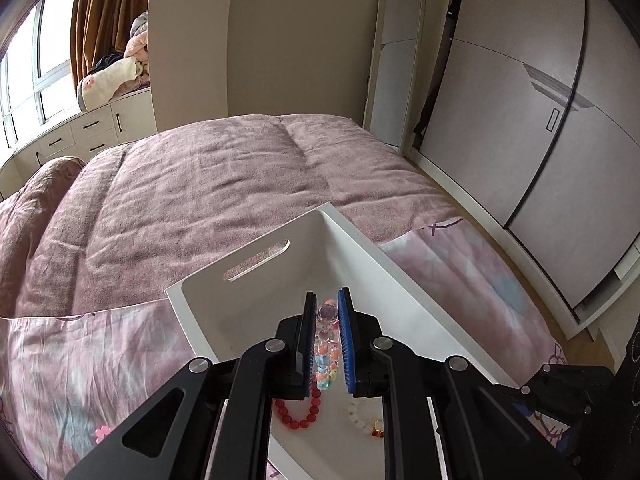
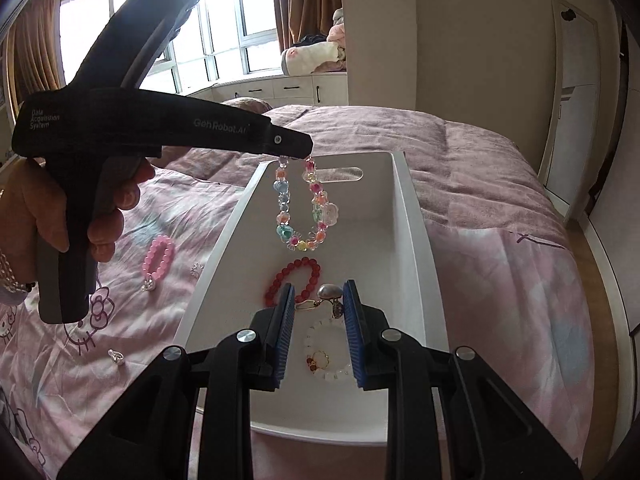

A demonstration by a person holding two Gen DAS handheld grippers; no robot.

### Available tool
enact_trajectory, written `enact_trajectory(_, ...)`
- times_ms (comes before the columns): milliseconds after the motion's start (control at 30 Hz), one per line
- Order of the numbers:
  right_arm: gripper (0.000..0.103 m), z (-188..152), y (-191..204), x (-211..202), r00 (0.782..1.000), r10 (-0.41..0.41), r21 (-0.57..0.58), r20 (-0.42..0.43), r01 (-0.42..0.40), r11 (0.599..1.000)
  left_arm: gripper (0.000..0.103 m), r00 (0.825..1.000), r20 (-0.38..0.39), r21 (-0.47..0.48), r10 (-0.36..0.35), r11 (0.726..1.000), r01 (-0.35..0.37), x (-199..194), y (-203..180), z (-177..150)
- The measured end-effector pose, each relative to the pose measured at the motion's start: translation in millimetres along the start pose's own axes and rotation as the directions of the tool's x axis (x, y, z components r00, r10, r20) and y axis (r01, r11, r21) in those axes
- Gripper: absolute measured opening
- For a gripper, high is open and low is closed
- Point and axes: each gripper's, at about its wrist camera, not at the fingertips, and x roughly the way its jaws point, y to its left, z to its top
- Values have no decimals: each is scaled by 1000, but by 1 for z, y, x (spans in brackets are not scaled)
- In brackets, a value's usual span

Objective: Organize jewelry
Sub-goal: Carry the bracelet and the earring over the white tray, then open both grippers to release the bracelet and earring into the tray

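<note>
Jaws of your left gripper [image 2: 294, 157], marked "GenRobot.AI", pinch a multicoloured bead bracelet [image 2: 302, 208] over the white tray [image 2: 416, 216]. Your right gripper [image 2: 320, 300] clamps a pearl-like charm [image 2: 330, 291].

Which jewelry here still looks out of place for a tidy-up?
A pink bracelet and a small silver charm lie loose on the bedspread, left of the white tray that already holds the red bracelet.
</note>
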Motion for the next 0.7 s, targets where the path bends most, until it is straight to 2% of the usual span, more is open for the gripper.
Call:
enact_trajectory(233, 25, 1, -6, 21, 1000, -4, 18, -24, 4, 1000, 16, 999, -37, 16, 38, 999, -38, 39, 9, -10)
enact_trajectory(367, 25, 1, -2, 28, 999, -24, -21, -42, 23, 1000, 17, 999, -42, -13, 28, 1000, -29, 53, 14, -14)
enact_trajectory(500, 26, 2, -2, 31, 998, -32, -16, -53, 31, 999, 18, 998, -57, -3, 31, 1000, -31, 59, 11, -18)
enact_trajectory(600, 26, 4, -1, 30, 998, -45, -12, -51, 45, 999, 31, 997, -69, -26, 33, 999, -35, 57, 14, -18)
enact_trajectory(700, 42, 9, 5, 24, 997, -64, -40, -44, 62, 997, 42, 996, -78, -28, 32, 999, -34, 48, 17, -15)
